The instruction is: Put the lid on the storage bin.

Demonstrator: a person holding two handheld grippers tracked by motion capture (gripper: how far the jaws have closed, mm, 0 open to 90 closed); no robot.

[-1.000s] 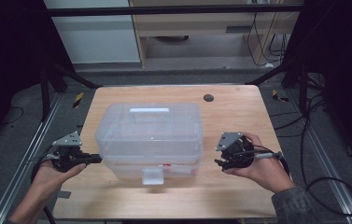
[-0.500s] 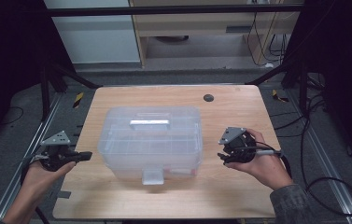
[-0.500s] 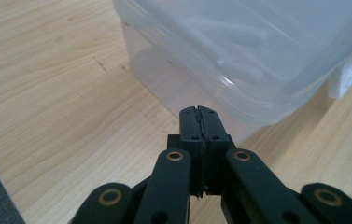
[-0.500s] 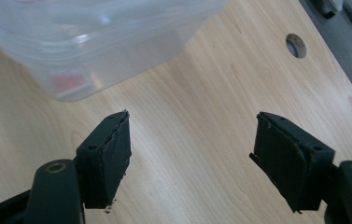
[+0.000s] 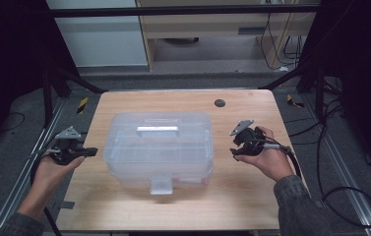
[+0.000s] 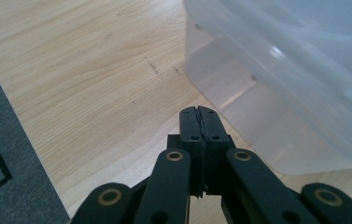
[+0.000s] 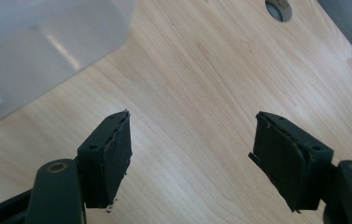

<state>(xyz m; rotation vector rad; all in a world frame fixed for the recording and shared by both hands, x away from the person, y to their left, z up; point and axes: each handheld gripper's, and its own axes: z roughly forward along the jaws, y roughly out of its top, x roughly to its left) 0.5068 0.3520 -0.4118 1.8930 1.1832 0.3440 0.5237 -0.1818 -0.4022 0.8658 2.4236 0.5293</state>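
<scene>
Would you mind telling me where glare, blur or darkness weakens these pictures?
High view: dark surroundings, lit table, soft detail. Left gripper view: pale glare streaks on the clear plastic box, near linkage blurred. Right gripper view: a bright streak on the box corner, wood grain sharp.

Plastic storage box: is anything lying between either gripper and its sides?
Nothing visible does. The left gripper, jaws shut, sits off the box's left side, and the right gripper, jaws open, off its right side. Only bare wooden table separates each from the clear plastic box. The table's cable hole lies farther back.
</scene>
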